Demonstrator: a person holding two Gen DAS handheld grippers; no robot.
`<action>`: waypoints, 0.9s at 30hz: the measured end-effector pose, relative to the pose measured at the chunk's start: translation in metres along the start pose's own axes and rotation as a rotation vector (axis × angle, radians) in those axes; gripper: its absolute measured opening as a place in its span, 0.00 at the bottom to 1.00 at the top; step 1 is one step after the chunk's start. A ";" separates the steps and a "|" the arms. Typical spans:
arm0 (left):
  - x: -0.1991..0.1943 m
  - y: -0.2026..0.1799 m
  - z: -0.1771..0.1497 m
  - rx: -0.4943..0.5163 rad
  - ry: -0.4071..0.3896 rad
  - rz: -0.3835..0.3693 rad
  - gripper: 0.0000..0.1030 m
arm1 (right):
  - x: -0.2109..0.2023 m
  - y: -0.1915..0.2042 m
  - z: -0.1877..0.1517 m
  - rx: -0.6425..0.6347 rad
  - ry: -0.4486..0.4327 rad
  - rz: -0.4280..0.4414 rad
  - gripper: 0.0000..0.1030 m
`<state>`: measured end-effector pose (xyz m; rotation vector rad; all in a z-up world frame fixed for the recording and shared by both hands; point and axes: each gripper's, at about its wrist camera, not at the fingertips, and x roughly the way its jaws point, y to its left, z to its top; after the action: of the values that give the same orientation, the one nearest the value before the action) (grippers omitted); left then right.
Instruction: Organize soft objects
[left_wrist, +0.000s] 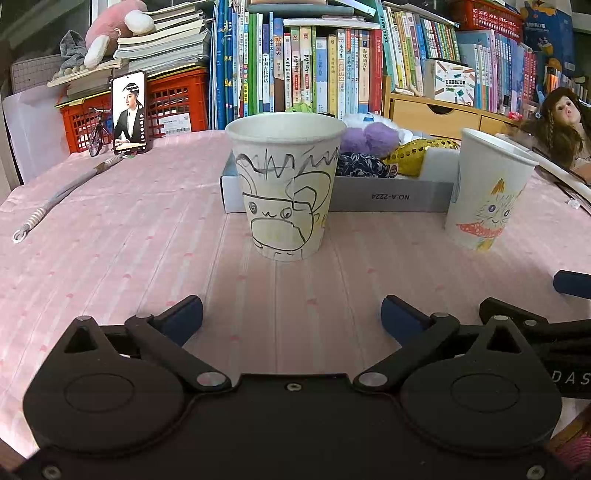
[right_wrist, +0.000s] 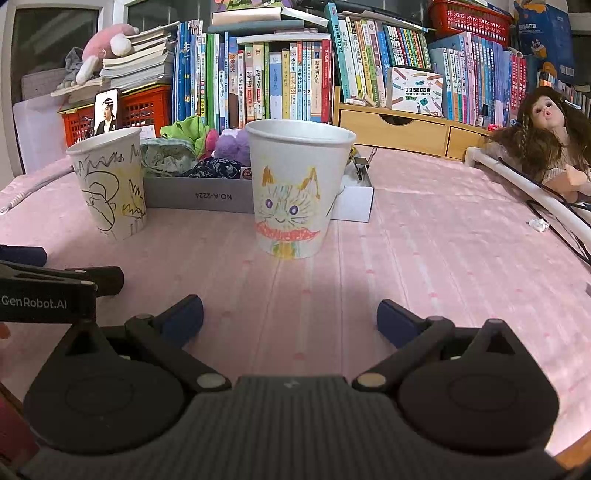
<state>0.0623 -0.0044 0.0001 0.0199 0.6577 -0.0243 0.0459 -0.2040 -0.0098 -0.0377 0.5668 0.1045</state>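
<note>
Fluffy purple plush (left_wrist: 376, 134) in box (left_wrist: 391, 197)

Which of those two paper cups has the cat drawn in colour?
The cup on the right: its cat has orange ears, purple eyes and a red scarf. The other cup bears mostly black outline scribbles with pale yellow fill.
</note>
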 end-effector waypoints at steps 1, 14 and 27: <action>0.000 0.000 0.000 0.000 0.000 0.000 1.00 | 0.000 0.000 0.000 0.000 0.000 0.000 1.00; 0.000 0.000 0.000 0.000 0.000 -0.001 1.00 | 0.000 0.000 0.000 0.000 0.000 0.000 1.00; 0.000 0.001 -0.002 -0.002 -0.002 0.000 1.00 | 0.000 0.000 0.000 0.000 -0.001 0.000 1.00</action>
<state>0.0611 -0.0039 -0.0011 0.0179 0.6556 -0.0239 0.0460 -0.2038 -0.0101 -0.0376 0.5659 0.1042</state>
